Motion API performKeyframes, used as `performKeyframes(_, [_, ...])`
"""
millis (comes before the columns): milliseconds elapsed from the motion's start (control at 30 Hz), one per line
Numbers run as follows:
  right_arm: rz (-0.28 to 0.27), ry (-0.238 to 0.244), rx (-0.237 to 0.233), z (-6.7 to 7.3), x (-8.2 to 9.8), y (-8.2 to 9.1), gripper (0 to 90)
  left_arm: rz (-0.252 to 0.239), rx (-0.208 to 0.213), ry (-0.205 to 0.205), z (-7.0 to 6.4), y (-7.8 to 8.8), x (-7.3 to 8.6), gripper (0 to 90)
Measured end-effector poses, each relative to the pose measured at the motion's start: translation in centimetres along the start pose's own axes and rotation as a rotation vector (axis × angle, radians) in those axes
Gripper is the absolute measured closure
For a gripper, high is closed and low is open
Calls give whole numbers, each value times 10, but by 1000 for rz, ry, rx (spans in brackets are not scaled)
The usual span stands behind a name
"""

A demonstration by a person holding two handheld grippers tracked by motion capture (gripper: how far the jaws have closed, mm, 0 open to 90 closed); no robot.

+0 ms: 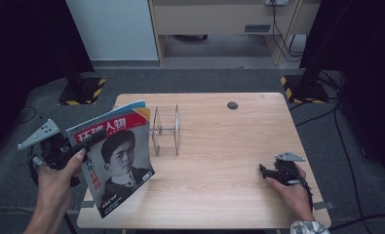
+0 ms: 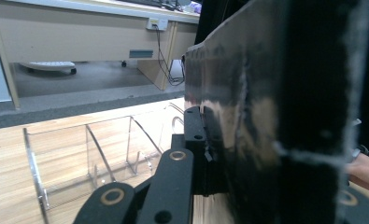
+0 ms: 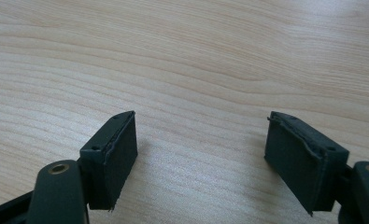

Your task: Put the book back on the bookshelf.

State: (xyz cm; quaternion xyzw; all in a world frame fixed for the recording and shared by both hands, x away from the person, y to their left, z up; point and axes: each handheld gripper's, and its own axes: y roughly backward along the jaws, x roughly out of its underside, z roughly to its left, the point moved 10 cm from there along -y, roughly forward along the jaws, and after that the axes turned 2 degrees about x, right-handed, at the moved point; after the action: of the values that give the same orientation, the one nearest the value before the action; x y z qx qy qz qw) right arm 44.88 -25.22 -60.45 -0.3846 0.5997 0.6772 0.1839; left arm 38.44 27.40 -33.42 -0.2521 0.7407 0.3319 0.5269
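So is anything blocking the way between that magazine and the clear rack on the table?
Nothing visible does. The magazine, held in the left tongs, sits just left of the clear rack, with bare table between its dividers.

From my remote seat, count so far: 1 glossy magazine w/ red masthead and b&w portrait cover (image 1: 116,161), at approx 9 o'clock of the table. 1 clear acrylic divider rack (image 1: 165,130), approx 11 o'clock; I count 3 upright panels in the left gripper view (image 2: 93,158). 1 light wood table (image 1: 229,161) w/ 1 round dark grommet hole (image 1: 232,105) at 12 o'clock. 2 black handheld two-jaw grippers: left (image 1: 90,142), right (image 1: 264,171). 2 hands. 2 yellow-black striped stand bases on floor, 10 & 2 o'clock.
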Motion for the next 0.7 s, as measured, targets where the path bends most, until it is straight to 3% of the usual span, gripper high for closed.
performKeyframes(700, [0, 1, 0, 0, 0, 0, 254, -20, -54, -2, 20, 22, -13, 866])
